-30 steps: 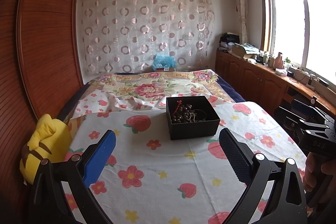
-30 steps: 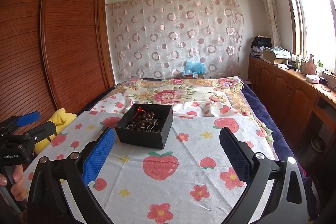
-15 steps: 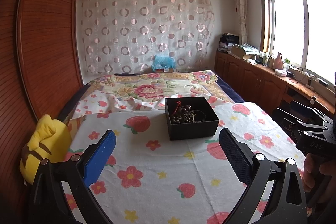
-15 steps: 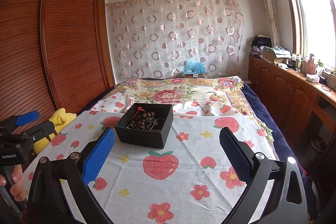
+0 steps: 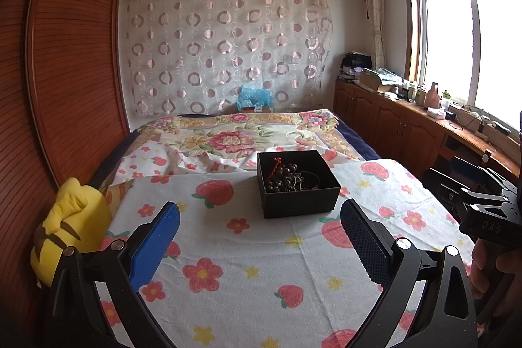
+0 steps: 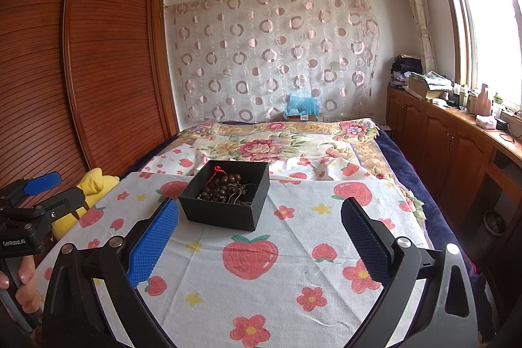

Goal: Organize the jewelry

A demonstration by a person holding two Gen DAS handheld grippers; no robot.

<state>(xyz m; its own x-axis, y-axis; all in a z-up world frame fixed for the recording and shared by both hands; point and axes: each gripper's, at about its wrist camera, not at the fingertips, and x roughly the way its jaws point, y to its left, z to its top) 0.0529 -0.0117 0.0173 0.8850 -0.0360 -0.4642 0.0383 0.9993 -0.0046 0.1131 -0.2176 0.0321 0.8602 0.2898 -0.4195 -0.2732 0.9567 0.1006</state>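
A black open box [image 5: 298, 185] [image 6: 226, 196] stands on the strawberry-print cloth [image 5: 261, 266] [image 6: 293, 250] over the bed. Inside it lies a tangle of dark brown beads [image 5: 280, 176] [image 6: 222, 188] with a red cord and thin chains. My left gripper [image 5: 259, 232] is open, its blue pads wide apart, short of the box. My right gripper [image 6: 259, 230] is open too, just short of the box and slightly right of it. Nothing sits between either pair of fingers.
A yellow plush toy [image 5: 65, 230] [image 6: 86, 194] lies at the bed's left edge beside the wooden wardrobe [image 5: 65, 70]. A floral blanket [image 5: 235, 136] covers the far half of the bed. Wooden cabinets [image 6: 450, 145] with clutter run along the right wall under the window.
The left gripper's view has shifted slightly, the box sitting a little left and lower than before. The right view is almost unchanged. Both grippers stay open.
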